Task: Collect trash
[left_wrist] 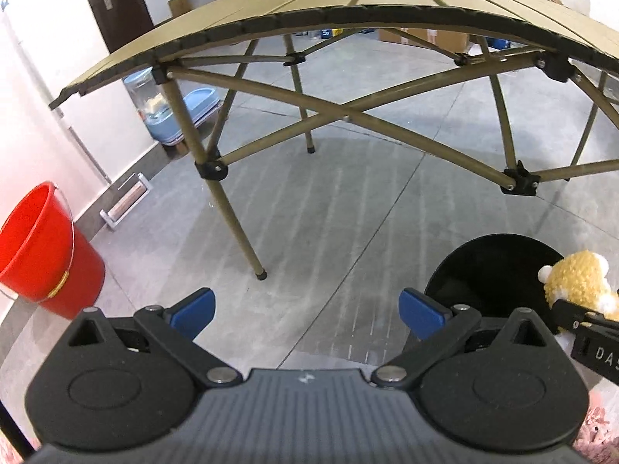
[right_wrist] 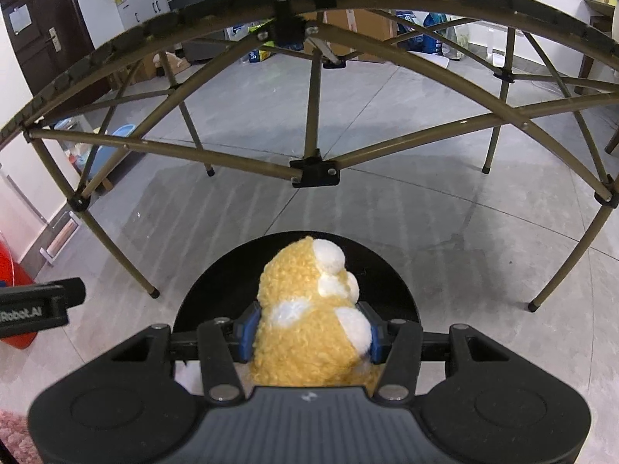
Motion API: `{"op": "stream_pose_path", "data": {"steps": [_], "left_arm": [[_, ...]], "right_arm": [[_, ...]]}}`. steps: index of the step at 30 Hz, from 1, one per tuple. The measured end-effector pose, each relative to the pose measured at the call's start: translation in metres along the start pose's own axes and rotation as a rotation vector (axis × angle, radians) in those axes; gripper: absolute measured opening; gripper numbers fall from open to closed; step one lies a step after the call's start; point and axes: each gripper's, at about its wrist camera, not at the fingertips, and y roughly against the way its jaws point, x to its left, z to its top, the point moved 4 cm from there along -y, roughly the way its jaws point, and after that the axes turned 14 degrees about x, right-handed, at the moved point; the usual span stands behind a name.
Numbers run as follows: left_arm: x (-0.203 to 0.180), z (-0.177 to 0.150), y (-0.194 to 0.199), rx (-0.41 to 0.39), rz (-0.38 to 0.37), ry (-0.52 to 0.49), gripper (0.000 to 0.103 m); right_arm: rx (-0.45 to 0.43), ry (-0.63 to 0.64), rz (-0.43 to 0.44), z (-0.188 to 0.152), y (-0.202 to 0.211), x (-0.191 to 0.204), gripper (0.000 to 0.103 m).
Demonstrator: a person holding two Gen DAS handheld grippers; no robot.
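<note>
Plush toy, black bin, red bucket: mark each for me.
plush toy (right_wrist: 309,309): right wrist view, its yellow body between the pads.
black bin (left_wrist: 483,266): left wrist view, dark inner wall.
red bucket (left_wrist: 73,270): left wrist view, outer side wall.

You are working in what reads as a storeroom or back room, not a furnished living space. The large grey floor tiles (left_wrist: 340,208) are bare. A tan slatted folding camp table (left_wrist: 348,4) stands mid-room. Brown cardboard boxes (right_wrist: 359,25) and coloured bags crowd the far wall beside grey metal cabinets (right_wrist: 143,5). A red plastic bucket (left_wrist: 42,247) sits by a dark wooden door (left_wrist: 112,0).
</note>
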Motion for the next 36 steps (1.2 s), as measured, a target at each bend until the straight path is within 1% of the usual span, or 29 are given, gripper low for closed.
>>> {"op": "stream_pose_path", "data": {"steps": [5,8,9,10,11,13,17,19,21,26,29,31,33,36], "left_arm": [[0.001,-0.001,0.001,0.002,-0.005,0.007,0.103],[0.001,-0.001,0.001,0.002,-0.006,0.007,0.103],[0.001,-0.001,0.001,0.004,-0.007,0.008,0.103],[0.001,-0.001,0.001,0.004,-0.007,0.009,0.103],[0.001,-0.002,0.001,0.005,-0.007,0.009,0.103],[0.001,-0.002,0.001,0.006,-0.01,0.009,0.103],[0.001,-0.001,0.005,0.004,-0.026,0.019,0.103],[0.001,-0.002,0.01,-0.01,-0.039,0.032,0.103],[0.0,-0.004,0.018,-0.026,-0.061,0.034,0.103],[0.0,-0.011,0.053,-0.073,-0.111,0.028,0.103],[-0.002,-0.022,0.08,-0.118,-0.129,-0.009,0.103],[-0.002,-0.031,0.098,-0.137,-0.131,-0.041,0.103],[-0.001,-0.041,0.114,-0.148,-0.145,-0.066,0.103],[0.0,-0.054,0.137,-0.151,-0.179,-0.102,0.103]], "right_arm": [[0.014,-0.001,-0.004,0.0,-0.004,0.001,0.052],[0.028,-0.015,-0.012,0.001,-0.007,-0.001,0.058],[0.029,-0.018,-0.013,0.001,-0.007,-0.002,0.07],[0.026,-0.021,-0.022,0.001,-0.007,-0.003,0.085],[0.022,-0.022,-0.033,0.002,-0.006,-0.003,0.089],[0.01,-0.011,-0.045,0.002,-0.004,-0.003,0.089],[0.045,0.004,-0.053,0.0,-0.005,-0.003,0.089],[0.043,0.007,-0.041,-0.001,0.001,-0.005,0.089],[0.03,0.017,-0.049,-0.004,0.012,-0.007,0.089],[-0.039,0.055,-0.074,-0.017,0.056,-0.013,0.09],[-0.066,0.072,-0.08,-0.028,0.085,-0.017,0.092],[-0.074,0.081,-0.079,-0.035,0.103,-0.019,0.1],[-0.088,0.1,-0.082,-0.044,0.125,-0.019,0.103],[-0.099,0.117,-0.073,-0.058,0.155,-0.018,0.103]]}}
